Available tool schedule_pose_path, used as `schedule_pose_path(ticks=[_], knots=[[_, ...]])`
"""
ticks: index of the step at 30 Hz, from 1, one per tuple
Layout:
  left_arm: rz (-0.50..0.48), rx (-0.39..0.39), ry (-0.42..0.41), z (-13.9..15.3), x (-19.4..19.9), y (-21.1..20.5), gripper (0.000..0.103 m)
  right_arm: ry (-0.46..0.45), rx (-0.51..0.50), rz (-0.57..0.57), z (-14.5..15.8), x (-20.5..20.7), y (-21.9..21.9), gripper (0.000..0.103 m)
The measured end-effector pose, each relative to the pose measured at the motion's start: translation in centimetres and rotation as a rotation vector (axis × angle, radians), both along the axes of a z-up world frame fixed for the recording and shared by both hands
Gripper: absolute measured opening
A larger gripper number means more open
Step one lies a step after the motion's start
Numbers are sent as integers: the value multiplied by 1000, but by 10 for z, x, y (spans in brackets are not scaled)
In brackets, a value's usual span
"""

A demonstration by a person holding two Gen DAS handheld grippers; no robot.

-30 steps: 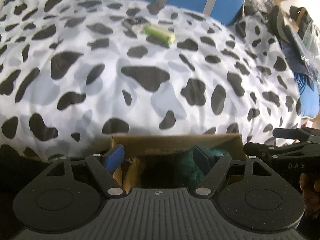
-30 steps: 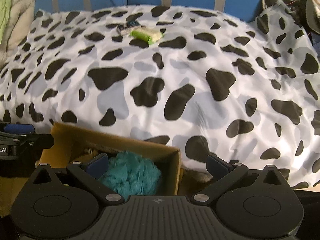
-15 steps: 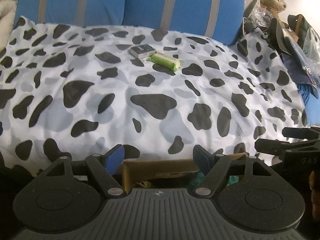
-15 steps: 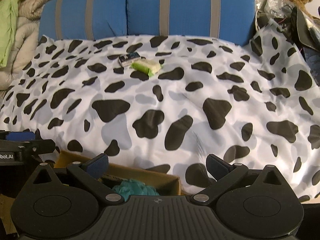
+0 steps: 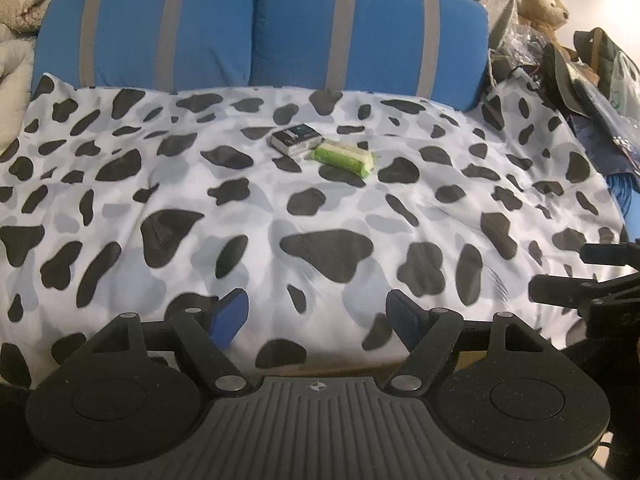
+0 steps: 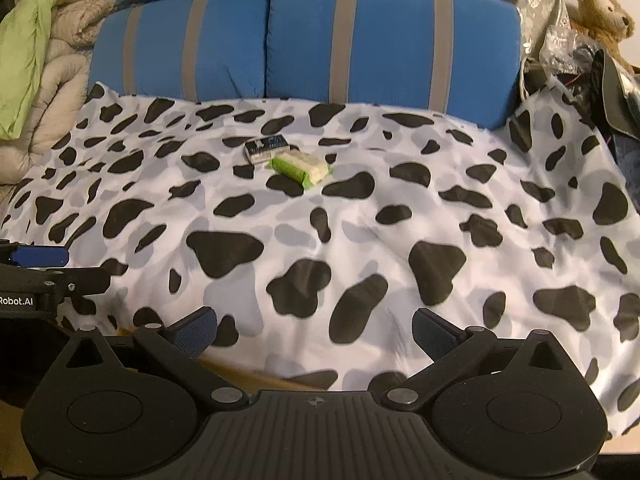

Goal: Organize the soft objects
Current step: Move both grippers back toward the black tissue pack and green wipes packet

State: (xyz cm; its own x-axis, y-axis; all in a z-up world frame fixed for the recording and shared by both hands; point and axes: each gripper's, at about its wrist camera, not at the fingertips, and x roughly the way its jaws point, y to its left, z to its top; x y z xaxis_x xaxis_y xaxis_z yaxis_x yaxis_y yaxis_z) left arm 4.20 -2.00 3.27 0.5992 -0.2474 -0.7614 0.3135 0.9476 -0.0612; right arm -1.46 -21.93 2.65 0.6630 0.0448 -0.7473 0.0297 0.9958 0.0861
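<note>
Both grippers hang over the near edge of a bed covered by a cow-print duvet (image 5: 320, 216), white with black and grey patches.

The left gripper (image 5: 318, 314) has its jaws spread wide with nothing between them; only the duvet shows in the gap. The right gripper (image 6: 314, 328) is likewise wide apart and empty, and in the left wrist view its black frame juts in at the right side, near the bed's right edge. In the right wrist view the left gripper's blue pad and black body show at the left side.

Toward the head of the bed, roughly midway across, lies a green pack of wet wipes (image 5: 344, 158), flat on the duvet and turned at a slant. Just beside it, on the side closer to the pillows, is a small dark box (image 5: 295, 138) with a white side; the two look to be touching or nearly so.

Two blue pillows with grey stripes (image 6: 304, 40) stand along the head of the bed. A beige quilt with a green cloth (image 6: 36, 48) is heaped at the far left corner. A brown teddy bear (image 6: 602, 12) sits at the far right corner above a pile of bags and dark items.

A strip of brown cardboard (image 6: 248, 374) peeks out below the near edge, right behind the right gripper's fingers.
</note>
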Motion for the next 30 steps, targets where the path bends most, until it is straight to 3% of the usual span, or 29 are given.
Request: schedule_pose_path(ticks=[11,30], knots=[[-24,5,-66,4,34,-1,75,-48,-22,34,-2,35,-5,103],[-24,-7,-103,-2,105,4,75,-97,-42,137,-17,106,-9,103]])
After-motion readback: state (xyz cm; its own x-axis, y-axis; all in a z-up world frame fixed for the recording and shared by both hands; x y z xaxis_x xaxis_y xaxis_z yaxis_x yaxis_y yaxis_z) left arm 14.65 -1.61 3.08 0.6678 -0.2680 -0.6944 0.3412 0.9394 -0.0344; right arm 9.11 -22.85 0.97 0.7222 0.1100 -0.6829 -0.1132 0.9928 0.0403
